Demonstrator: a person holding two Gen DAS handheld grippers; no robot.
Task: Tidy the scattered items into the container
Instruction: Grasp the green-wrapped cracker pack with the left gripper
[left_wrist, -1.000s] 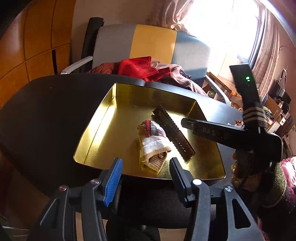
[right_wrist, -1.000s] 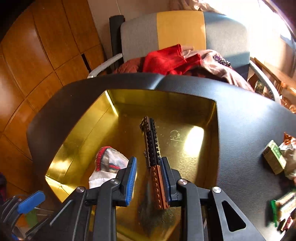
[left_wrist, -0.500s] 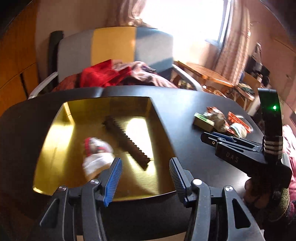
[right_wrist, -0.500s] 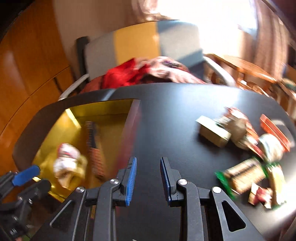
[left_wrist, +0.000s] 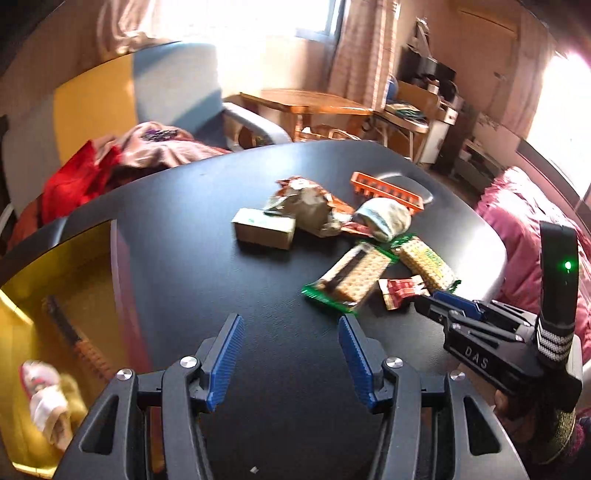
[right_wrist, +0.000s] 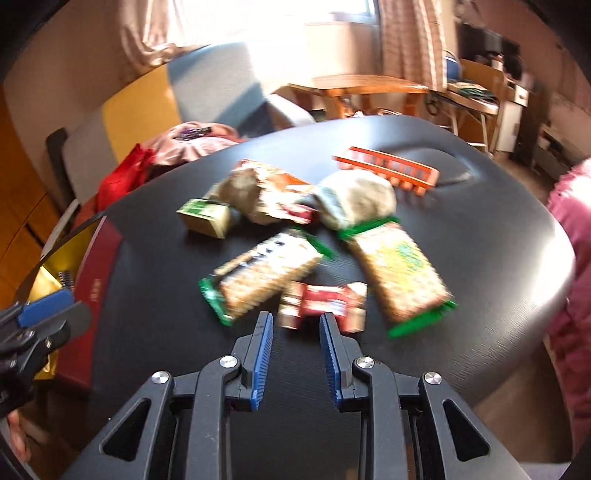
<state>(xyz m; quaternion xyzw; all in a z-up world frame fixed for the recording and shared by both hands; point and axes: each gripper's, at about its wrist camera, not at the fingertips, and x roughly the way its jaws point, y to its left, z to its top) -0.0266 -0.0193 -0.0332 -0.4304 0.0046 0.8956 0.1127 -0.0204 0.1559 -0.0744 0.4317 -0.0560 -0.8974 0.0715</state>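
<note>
Snack packets (left_wrist: 354, 277) cluster on the tabletop (left_wrist: 221, 288) at frame centre; the tray (left_wrist: 22, 295) sits at lower left, holding a sock (left_wrist: 44, 398).

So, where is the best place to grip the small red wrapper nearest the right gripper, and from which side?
Probably across its narrow middle. The small red wrapper lies flat and crosswise just ahead of the open right gripper, so come down from above with the fingers turned to span its short width, clear of the cracker pack beside it.
</note>
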